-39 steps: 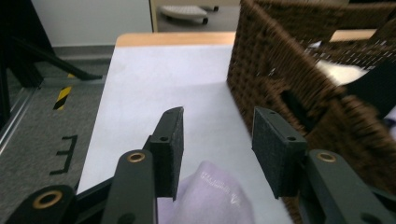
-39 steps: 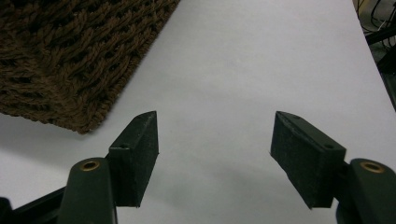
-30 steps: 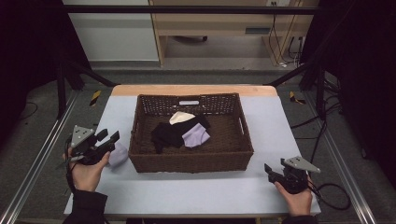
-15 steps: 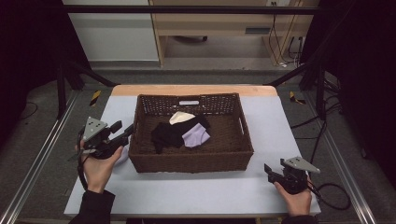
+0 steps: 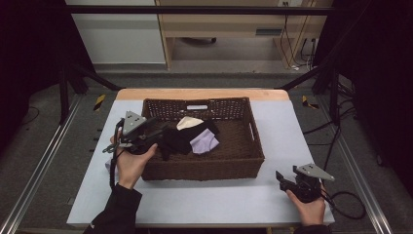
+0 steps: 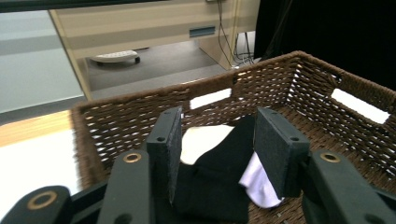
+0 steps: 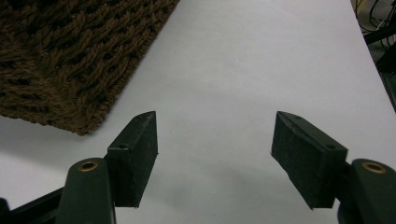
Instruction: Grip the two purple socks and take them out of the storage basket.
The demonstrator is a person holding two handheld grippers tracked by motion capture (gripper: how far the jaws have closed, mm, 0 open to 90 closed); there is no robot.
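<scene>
A brown wicker basket (image 5: 204, 170) stands mid-table. In it lie a black cloth (image 5: 176, 140), a cream cloth (image 5: 187, 122) and a lavender cloth (image 5: 205, 143). My left gripper (image 5: 157, 135) hovers over the basket's left rim, open, pointing into it. In the left gripper view its jaws (image 6: 219, 140) stand apart with the black cloth (image 6: 215, 182) below them, the cream cloth (image 6: 203, 142) behind and a pale cloth (image 6: 257, 184) by the right jaw. My right gripper (image 5: 283, 177) rests open near the table's front right, over bare tabletop (image 7: 215, 135).
The white tabletop (image 5: 287, 131) has room right of the basket and along the front. A small pale item (image 5: 107, 165) peeks out beside the left hand. The basket's corner (image 7: 70, 56) lies left of the right gripper. A wooden cabinet (image 5: 229, 22) stands beyond the table.
My left gripper has lifted from the table left of the basket and moved right, over the basket's left rim. The right gripper has stayed put.
</scene>
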